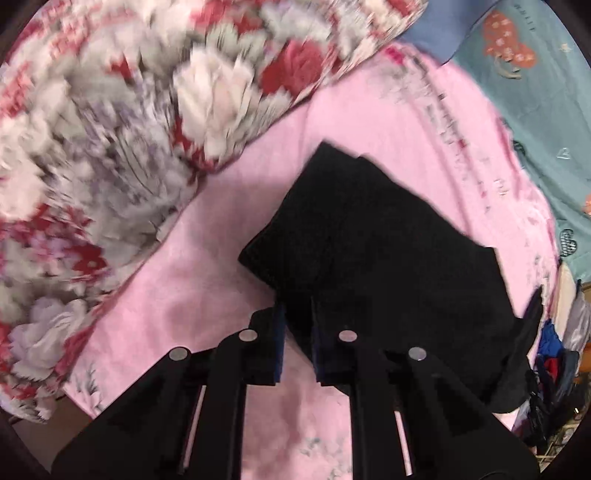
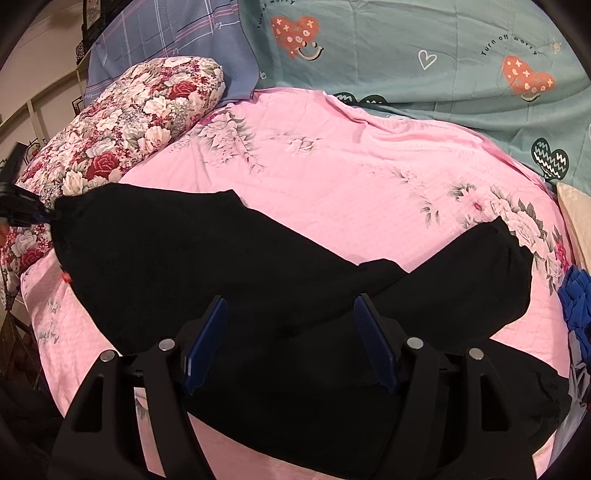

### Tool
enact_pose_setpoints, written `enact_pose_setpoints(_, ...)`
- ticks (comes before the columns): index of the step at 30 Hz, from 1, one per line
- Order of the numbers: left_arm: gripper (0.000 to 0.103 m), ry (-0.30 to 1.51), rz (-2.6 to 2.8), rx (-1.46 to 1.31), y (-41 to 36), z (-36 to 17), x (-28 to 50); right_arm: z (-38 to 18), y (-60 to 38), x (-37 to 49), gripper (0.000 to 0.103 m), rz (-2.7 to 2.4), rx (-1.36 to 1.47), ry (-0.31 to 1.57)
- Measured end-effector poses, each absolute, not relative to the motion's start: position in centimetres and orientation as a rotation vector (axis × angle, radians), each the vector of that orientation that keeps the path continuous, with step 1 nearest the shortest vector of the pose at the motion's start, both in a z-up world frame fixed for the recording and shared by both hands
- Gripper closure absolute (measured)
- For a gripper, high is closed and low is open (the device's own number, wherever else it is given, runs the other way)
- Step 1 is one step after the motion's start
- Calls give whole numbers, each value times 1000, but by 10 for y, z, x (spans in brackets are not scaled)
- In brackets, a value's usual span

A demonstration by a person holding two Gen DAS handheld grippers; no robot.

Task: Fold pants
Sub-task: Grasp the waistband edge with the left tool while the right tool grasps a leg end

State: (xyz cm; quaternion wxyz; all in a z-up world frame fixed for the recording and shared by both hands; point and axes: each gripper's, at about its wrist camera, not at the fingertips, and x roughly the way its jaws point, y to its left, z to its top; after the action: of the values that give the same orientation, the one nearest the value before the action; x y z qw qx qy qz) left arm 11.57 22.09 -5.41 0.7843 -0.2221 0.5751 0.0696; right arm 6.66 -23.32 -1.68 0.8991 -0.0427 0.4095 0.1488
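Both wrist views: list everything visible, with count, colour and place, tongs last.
Black fabric pants: one, black, spread across the bed.
Pink floral bedsheet: one, pink, under the pants.
Red-and-white floral pillow: one, left of the sheet.
Teal heart-print cloth: one, far side.
Blue checked cloth: one, behind the pillow.
Blue ruffled fabric: one, right edge.
Left tongs: shut on the pants' edge.
Right tongs: open, over the pants.
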Motion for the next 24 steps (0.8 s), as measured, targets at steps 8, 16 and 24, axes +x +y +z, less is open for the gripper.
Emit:
enact_pose_setpoints(8,54,1175,246,-331,214,-43,107,-17,-245,65,32,218,-124,891)
enact_pose_setpoints(16,16,931,152,-259,176,22,80,-10,-344,93,32,-131,53,896)
enact_pose_setpoints(24,15,1050,93,-56,96,-37,97,-21,-373,184,32,-263,59,953)
